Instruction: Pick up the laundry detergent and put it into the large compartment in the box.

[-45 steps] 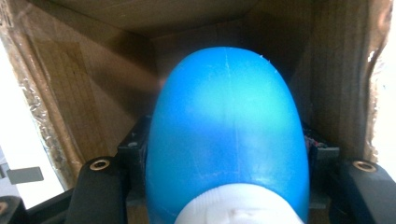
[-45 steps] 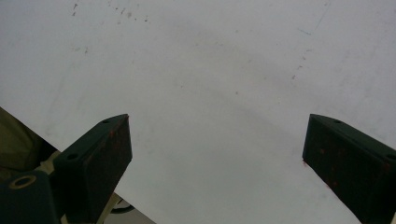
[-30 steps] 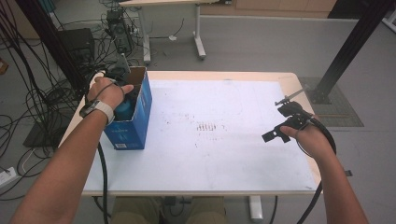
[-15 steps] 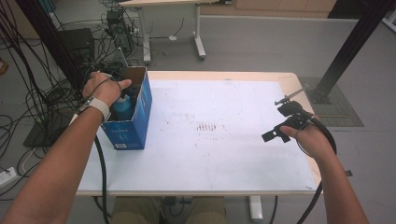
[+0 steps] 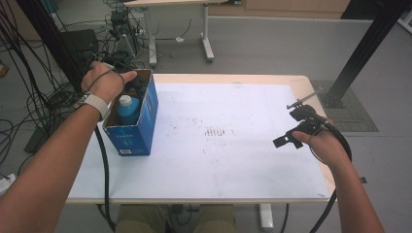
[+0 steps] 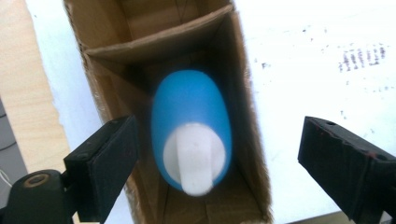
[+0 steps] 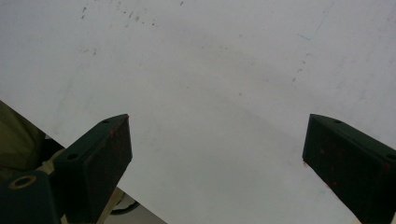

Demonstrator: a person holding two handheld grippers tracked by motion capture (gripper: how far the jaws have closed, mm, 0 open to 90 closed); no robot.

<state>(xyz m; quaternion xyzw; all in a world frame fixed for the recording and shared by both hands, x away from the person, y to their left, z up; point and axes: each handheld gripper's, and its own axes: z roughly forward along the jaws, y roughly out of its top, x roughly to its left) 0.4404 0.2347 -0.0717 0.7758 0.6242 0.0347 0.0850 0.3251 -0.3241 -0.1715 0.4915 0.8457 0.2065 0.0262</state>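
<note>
A: Looking for the blue bottle (image 6: 191, 126). Where to find it?

B: Standing upright inside the cardboard box (image 5: 145, 121), at the left side of the table (image 5: 233, 160), in the near compartment behind a cardboard divider

A: And the left gripper (image 6: 217, 140): holding it?

B: No. Hanging above the box with jaws wide apart, just been opening. Seen along the jaws, bottle between them but lower down, touched by neither pad

A: The right gripper (image 7: 218, 135)?

B: Also open, nothing between the jaws, held over the bare white tabletop, well apart from the box

A: Heavy or light, judging by the look?

B: Probably light to medium. Smooth plastic, oval body, rounded shoulders, white cap (image 6: 194, 161) on top. Cannot tell how full. Likely stiff enough at the neck and a little yielding at the belly

A: Slippery?

B: Maybe yes, because glossy and curved. Better to close on the narrow sides of the body just under the shoulders, or around the cap. Not much room near the box walls, so best to come straight from above

A: And the box?

B: Blue printed outside, rough brown board inside, frayed edges. Light, and likely to shift or tip if pushed by a jaw
</note>
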